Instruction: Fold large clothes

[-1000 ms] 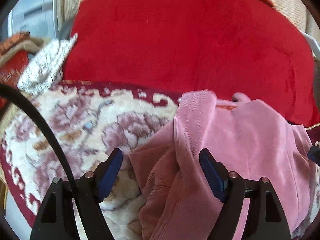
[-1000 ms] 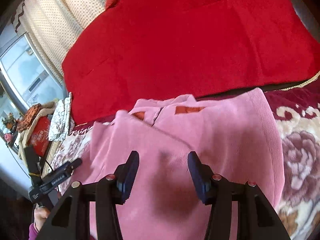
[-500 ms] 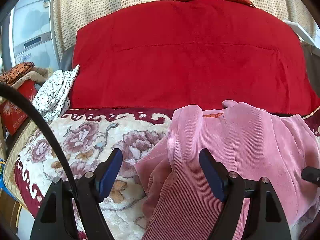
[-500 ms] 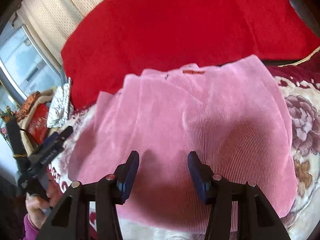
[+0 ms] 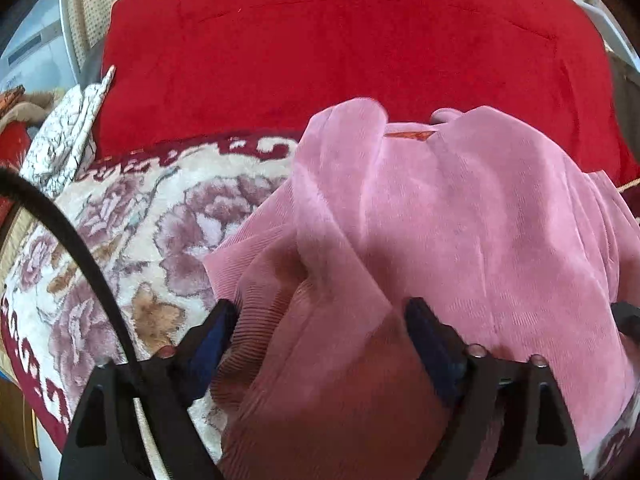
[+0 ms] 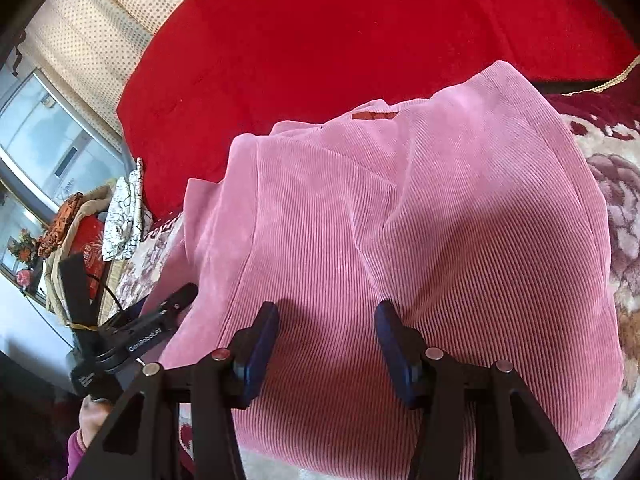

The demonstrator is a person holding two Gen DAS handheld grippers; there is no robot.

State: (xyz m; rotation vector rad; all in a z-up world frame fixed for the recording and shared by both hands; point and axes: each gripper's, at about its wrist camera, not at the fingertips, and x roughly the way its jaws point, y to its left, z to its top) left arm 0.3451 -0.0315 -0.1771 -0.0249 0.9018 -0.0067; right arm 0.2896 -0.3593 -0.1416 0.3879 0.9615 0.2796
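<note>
A large pink corduroy garment (image 5: 460,232) lies partly folded on a floral blanket (image 5: 132,240), its orange neck label (image 5: 408,135) toward the far side. My left gripper (image 5: 320,320) is open, low over the garment's bunched left edge, with cloth between the fingers. In the right wrist view the same garment (image 6: 440,220) fills the middle. My right gripper (image 6: 326,320) is open just above its near part, holding nothing. The left gripper (image 6: 160,320) also shows there at the garment's left edge.
A big red cushion (image 5: 340,48) stands behind the garment. A white patterned cloth (image 5: 68,132) lies at the far left. A window (image 6: 44,148) and cluttered items (image 6: 76,232) are at the left. A black cable (image 5: 80,248) crosses the left wrist view.
The left gripper has dropped lower and closer onto the garment's left edge. The right gripper has stayed open over the garment, which now lies flatter.
</note>
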